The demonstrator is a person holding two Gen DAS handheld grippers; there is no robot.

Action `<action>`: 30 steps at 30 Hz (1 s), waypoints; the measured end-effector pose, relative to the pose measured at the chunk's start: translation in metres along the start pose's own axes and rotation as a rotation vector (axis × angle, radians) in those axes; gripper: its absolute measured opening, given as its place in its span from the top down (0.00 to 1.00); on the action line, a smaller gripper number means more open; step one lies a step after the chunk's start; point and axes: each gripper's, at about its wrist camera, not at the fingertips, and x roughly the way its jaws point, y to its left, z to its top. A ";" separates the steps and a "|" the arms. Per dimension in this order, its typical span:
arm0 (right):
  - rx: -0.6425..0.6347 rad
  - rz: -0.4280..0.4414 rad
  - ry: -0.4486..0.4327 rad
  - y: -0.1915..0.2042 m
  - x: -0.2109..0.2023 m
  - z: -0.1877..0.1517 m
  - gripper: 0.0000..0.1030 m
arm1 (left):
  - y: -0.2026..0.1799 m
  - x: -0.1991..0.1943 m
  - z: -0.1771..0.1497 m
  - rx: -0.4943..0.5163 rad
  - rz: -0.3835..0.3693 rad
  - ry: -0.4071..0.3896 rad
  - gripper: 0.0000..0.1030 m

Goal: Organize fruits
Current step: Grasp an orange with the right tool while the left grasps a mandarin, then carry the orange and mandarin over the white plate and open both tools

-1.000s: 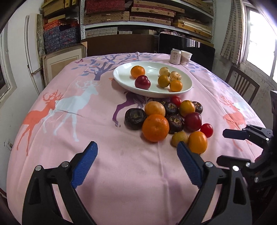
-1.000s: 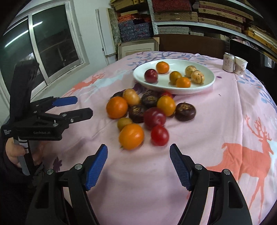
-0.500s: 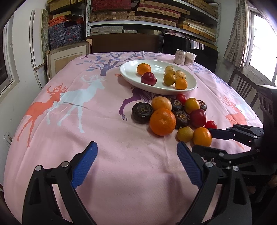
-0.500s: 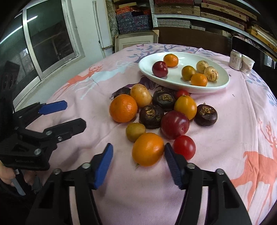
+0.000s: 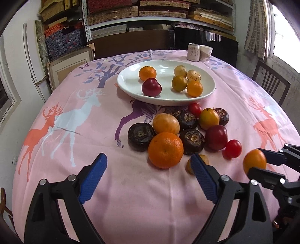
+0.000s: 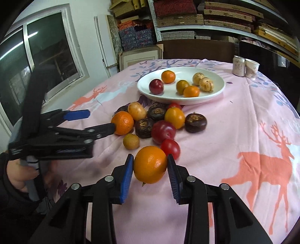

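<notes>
My right gripper (image 6: 150,173) is shut on an orange fruit (image 6: 150,164), which is also in the left wrist view (image 5: 254,161), near the table's front. Several loose fruits lie in a cluster: a big orange (image 5: 165,150), dark round fruits (image 5: 141,136), a red plum (image 6: 163,131), a cherry tomato (image 6: 170,148), a small yellow fruit (image 6: 131,141). A white plate (image 5: 127,80) behind them holds several fruits. My left gripper (image 5: 148,175) is open and empty, just short of the big orange.
A can (image 5: 193,52) and a paper cup (image 5: 205,53) stand at the table's far edge. A wooden chair (image 5: 270,82) stands at the right. Shelves with boxes (image 5: 159,11) fill the back wall. A pink deer-print tablecloth (image 5: 75,120) covers the table.
My right gripper moved forward and closed on the orange fruit, which now sits between its pads. My left gripper moved closer to the fruit cluster and stays open.
</notes>
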 end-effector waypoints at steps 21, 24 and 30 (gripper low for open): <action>0.029 0.012 -0.070 -0.025 -0.026 -0.002 0.64 | -0.009 -0.025 -0.006 0.034 -0.086 -0.067 0.58; 0.024 -0.015 -0.098 -0.029 -0.032 0.009 0.64 | -0.010 -0.044 0.003 0.041 -0.101 -0.108 0.58; -0.003 -0.058 -0.185 -0.044 -0.052 0.055 0.64 | -0.009 -0.059 0.038 0.044 -0.133 -0.156 0.58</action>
